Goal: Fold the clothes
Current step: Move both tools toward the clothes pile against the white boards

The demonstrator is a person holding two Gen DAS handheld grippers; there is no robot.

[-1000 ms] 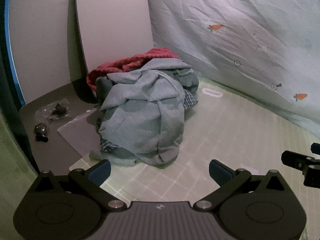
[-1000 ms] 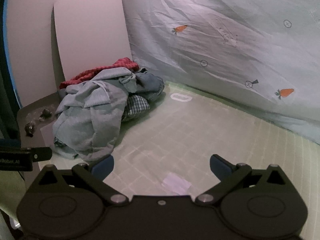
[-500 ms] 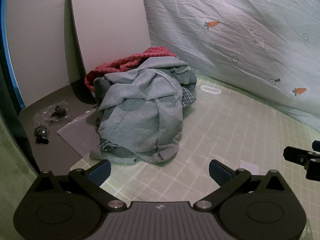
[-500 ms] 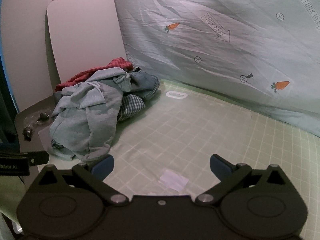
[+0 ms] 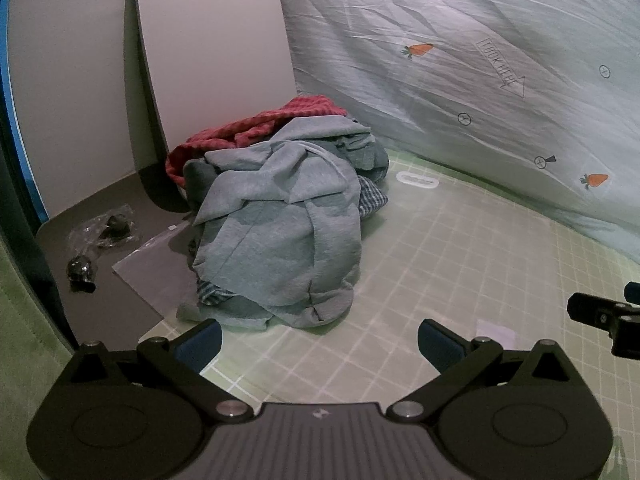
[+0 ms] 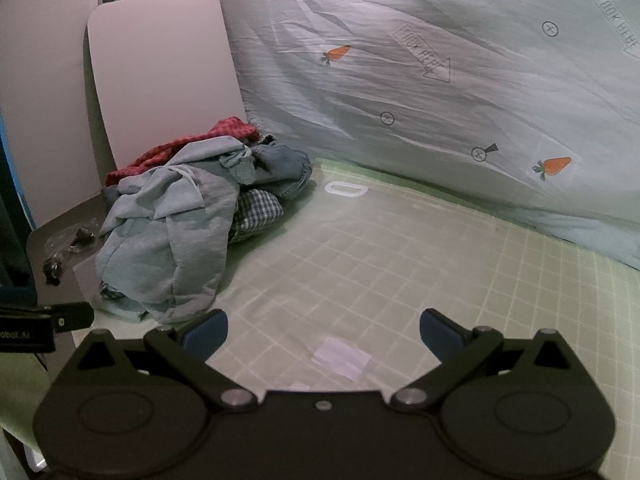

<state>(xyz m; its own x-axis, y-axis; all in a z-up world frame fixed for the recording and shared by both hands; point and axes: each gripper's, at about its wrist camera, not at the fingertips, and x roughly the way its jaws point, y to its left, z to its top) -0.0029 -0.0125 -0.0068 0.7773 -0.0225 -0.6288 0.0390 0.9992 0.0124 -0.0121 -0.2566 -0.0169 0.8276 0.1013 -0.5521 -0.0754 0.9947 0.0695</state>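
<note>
A pile of clothes [image 5: 280,220] lies at the left end of the green grid mat [image 5: 460,264]. A grey-blue garment is on top, a red one [image 5: 256,128] behind, a checked one [image 5: 370,200] and denim beneath. The pile also shows in the right wrist view [image 6: 176,224]. My left gripper [image 5: 320,340] is open and empty, just in front of the pile. My right gripper [image 6: 324,332] is open and empty over bare mat, right of the pile. Its tip shows in the left wrist view [image 5: 600,314].
A carrot-print sheet [image 5: 480,60] hangs behind the mat. White boards [image 5: 212,52] lean at the back left. Small black parts in a plastic bag [image 5: 100,236] and a grey sheet [image 5: 156,264] lie on the dark table left of the pile. A white label [image 6: 342,358] lies on the mat.
Both views have shifted slightly; the pile sits a little lower and more left in frame. Both grippers stay open and empty.
</note>
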